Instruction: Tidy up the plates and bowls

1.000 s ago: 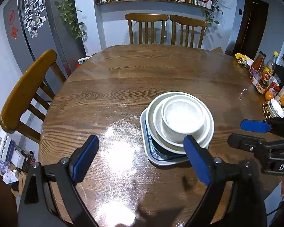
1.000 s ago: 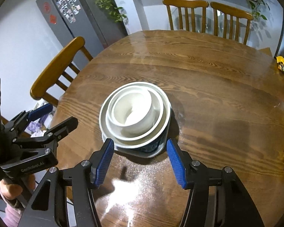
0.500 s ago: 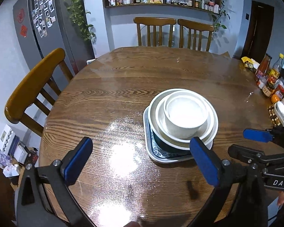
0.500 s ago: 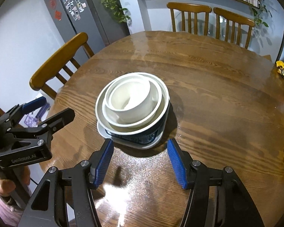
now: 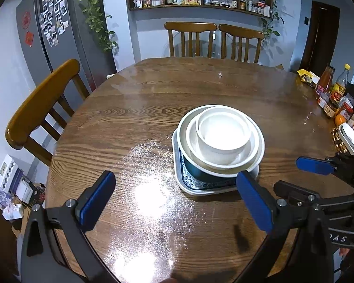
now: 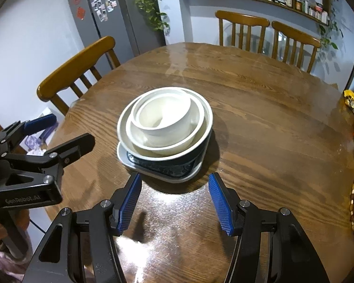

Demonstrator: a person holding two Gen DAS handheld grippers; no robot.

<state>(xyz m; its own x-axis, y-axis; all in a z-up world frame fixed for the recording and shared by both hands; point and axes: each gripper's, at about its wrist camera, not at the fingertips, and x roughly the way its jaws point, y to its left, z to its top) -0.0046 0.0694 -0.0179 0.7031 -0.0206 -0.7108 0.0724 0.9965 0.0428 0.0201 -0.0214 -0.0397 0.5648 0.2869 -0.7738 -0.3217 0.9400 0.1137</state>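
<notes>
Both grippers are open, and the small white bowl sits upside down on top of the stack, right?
Not upside down. The right wrist view shows the small white bowl upright, nested in the stack. The left gripper and right gripper are open.

"genrobot.ai" on the left gripper (image 6: pixel 56 136) body

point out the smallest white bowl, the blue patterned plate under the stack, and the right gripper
smallest white bowl (image 6: pixel 161 118): right wrist view, inner wall.
blue patterned plate (image 6: pixel 162 168): right wrist view, its patterned near rim.
right gripper (image 6: pixel 175 204): right wrist view, midway between its blue fingertips.
</notes>
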